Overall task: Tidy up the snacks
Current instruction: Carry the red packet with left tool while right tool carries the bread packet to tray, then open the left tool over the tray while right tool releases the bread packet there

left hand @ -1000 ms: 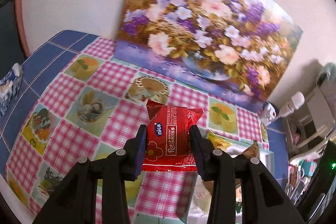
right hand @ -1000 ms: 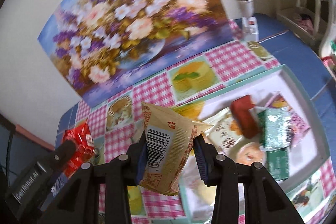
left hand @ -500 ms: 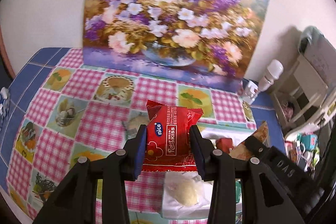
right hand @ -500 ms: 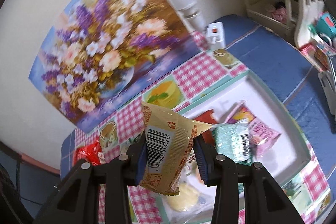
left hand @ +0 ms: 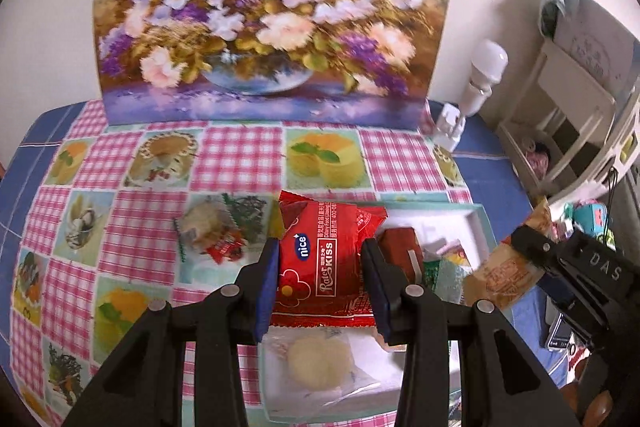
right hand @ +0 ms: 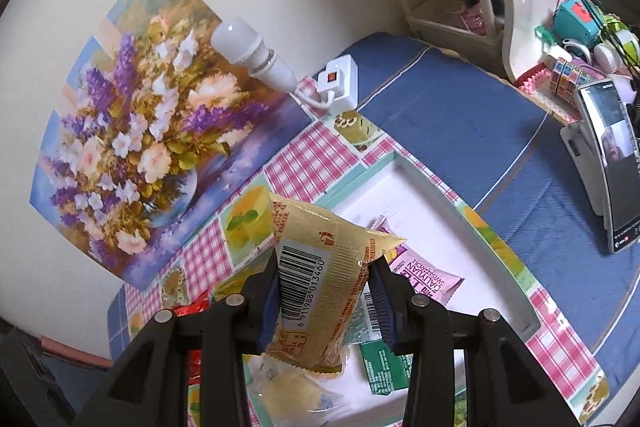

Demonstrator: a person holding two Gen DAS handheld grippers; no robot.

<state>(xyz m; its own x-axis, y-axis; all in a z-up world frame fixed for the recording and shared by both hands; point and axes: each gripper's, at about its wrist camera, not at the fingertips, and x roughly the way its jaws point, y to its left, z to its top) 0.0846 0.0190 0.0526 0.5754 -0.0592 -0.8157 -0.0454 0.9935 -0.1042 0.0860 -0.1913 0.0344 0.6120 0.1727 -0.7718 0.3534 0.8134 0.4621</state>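
My left gripper [left hand: 320, 267] is shut on a red "nice Kiss" snack packet [left hand: 324, 263], held above the near left part of a shallow white tray [left hand: 476, 223]. My right gripper [right hand: 324, 279] is shut on a yellow packet with a barcode [right hand: 316, 287], held over the same tray [right hand: 432, 187]. In the left wrist view the right gripper [left hand: 520, 247] shows at the right edge with the yellow packet [left hand: 500, 275]. The tray holds a pale round cake in clear wrap [left hand: 316, 363], a dark red packet [left hand: 400, 247], green packets [right hand: 384, 367] and a pink packet [right hand: 420, 279].
A loose snack in clear wrap [left hand: 212, 231] lies on the checked tablecloth left of the tray. A flower painting [left hand: 272, 15] leans on the back wall. A white lamp [left hand: 480, 79] with a switch box [right hand: 340, 87], a white shelf [left hand: 568, 115] and a phone on a stand [right hand: 612, 167] stand at the right.
Both grippers have swung to the right over the tray, each still holding its packet. The tray and its snacks have come into fuller view under them.
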